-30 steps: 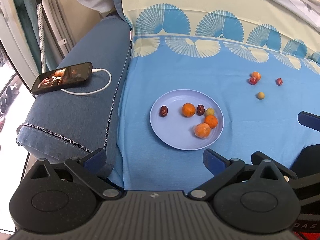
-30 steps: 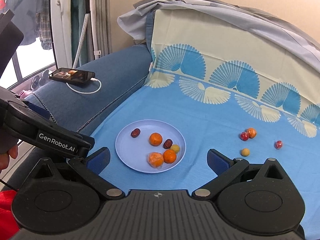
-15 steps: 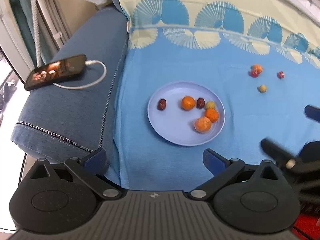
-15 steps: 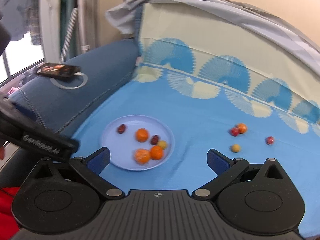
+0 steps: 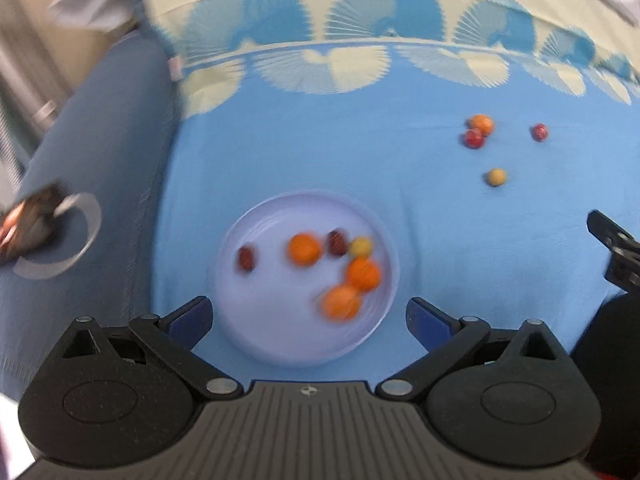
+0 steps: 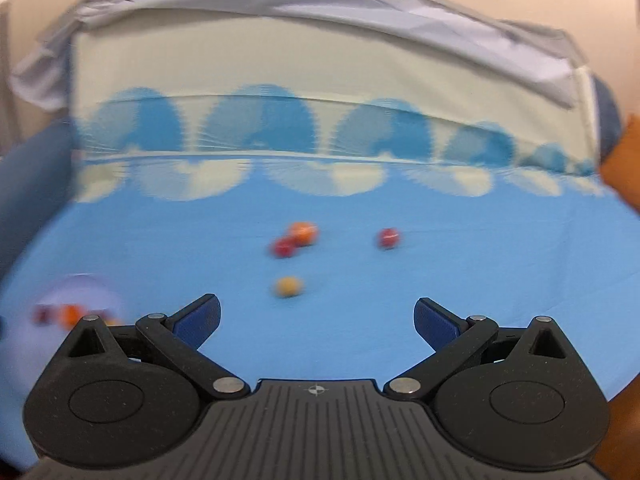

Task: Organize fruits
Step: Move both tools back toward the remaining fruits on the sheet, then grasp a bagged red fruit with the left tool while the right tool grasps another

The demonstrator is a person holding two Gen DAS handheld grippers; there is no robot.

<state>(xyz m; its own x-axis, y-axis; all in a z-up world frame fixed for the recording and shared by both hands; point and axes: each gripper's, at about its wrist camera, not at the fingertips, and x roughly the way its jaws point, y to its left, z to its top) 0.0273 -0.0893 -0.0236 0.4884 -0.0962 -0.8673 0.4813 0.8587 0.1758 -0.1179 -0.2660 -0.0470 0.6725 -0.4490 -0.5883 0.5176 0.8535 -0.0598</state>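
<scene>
A pale lilac plate (image 5: pixel 280 340) lies on the blue sheet and holds three orange fruits, two dark red ones and a small yellow one. My left gripper (image 5: pixel 308 318) hovers open over the plate's near rim, empty. Loose on the sheet lie an orange fruit (image 6: pixel 304 233) touching a red one (image 6: pixel 283 246), another red fruit (image 6: pixel 387 237) and a yellow fruit (image 6: pixel 288 286). My right gripper (image 6: pixel 316 322) stands open and empty just short of the yellow fruit. In the left wrist view the same loose fruits sit at the upper right, with the yellow fruit (image 5: pixel 497 177) nearest.
The blue sofa armrest (image 5: pixel 88 152) rises left of the sheet, with a phone (image 5: pixel 28 220) and white cable on it. The sofa back with fan-patterned cloth (image 6: pixel 320 80) closes the far side. The right gripper's body (image 5: pixel 616 252) shows at the right edge. An orange cushion (image 6: pixel 624 160) sits far right.
Both views are blurred by motion. My left gripper has come closer over the plate. My right gripper has swung right, from facing the plate to facing the loose fruits.
</scene>
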